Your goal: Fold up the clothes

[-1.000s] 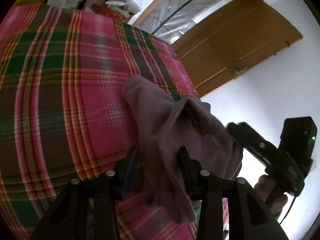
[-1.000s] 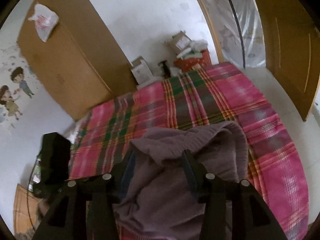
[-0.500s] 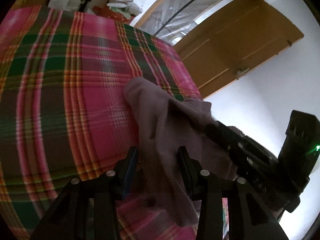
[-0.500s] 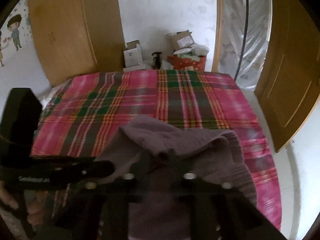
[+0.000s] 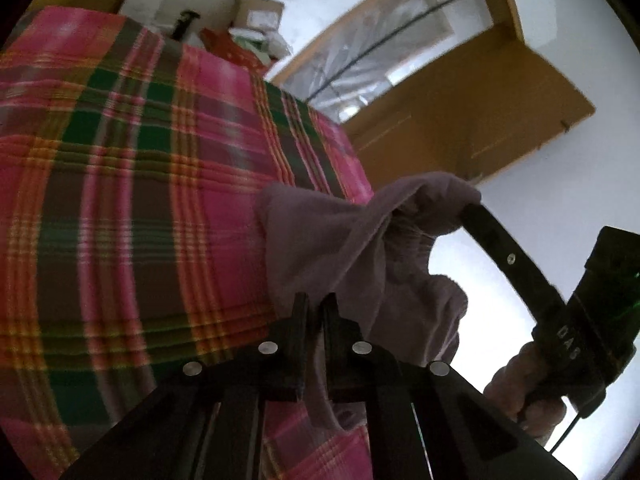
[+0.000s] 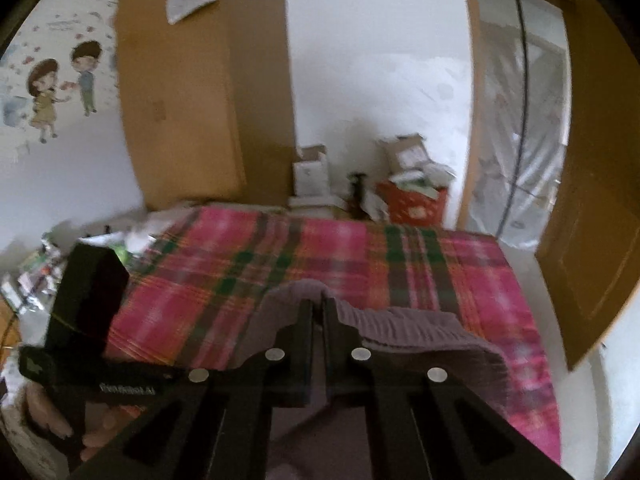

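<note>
I have both grippers pinched on the same mauve garment, which hangs lifted above the plaid bedspread near its edge on the door side. Through the left wrist camera, my left gripper has its fingers drawn almost together with a fold of the cloth caught between them, and more fabric trails down past the fingers toward the bottom of the view. From that grip the garment runs up and to the right as a twisted band, so its long axis goes between the two grippers, and its far end wraps over the tip of my right gripper, whose dark body slants in from the right with a hand around its handle. Through the right wrist camera, the right gripper likewise has its fingers nearly together on a ridge of the garment, and the cloth spreads away to the right in a ribbed, gathered strip over the bedspread. The left gripper's black body sits at the left of that view. Beyond the bed's far edge I see a wooden wardrobe, cardboard boxes and a red crate, and a wooden door stands open on the right.
</note>
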Motion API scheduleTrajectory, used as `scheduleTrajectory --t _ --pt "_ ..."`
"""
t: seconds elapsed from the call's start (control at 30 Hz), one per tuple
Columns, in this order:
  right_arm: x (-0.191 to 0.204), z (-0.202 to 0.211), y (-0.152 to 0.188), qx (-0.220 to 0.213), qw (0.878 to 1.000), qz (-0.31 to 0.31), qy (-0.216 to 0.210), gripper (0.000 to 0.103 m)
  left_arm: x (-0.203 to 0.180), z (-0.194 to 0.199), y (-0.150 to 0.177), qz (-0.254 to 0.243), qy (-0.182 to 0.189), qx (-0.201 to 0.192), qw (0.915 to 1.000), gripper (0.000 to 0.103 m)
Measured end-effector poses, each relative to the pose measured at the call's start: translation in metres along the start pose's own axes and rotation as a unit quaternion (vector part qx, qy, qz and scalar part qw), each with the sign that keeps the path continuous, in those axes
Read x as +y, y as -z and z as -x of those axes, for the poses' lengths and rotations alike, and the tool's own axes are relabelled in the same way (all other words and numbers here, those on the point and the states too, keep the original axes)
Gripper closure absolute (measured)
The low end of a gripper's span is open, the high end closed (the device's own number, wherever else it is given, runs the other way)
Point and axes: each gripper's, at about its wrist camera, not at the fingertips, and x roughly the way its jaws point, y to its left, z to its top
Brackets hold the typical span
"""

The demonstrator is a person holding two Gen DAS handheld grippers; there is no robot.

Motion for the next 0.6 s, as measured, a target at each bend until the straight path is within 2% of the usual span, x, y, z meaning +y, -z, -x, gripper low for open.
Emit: scheduleTrajectory --t 0.13,0.27,0.47,0.6 --pt "0.035 -0.004 -0.016 -0.023 0.998 0.019 -0.053 0.099 0.008 0.028 0.009 0.007 -0.005 -0.03 0.9995 0.096" --pt "0.077 -0.016 -0.019 -0.022 0.993 0.044 -0.104 0.101 0.022 0.052 0.017 0.022 -0.013 -0.055 0.9981 0.096" --pt "0.134 -0.044 0.0 0.009 0.983 0.077 -0.165 0.103 0.062 0.083 0.034 0.067 -0.045 -0.08 0.9935 0.097" --pt "0.149 -0.065 0.017 0.056 0.977 0.069 -0.194 0.103 0.086 0.096 0.045 0.099 -0.069 -0.088 0.9887 0.099"
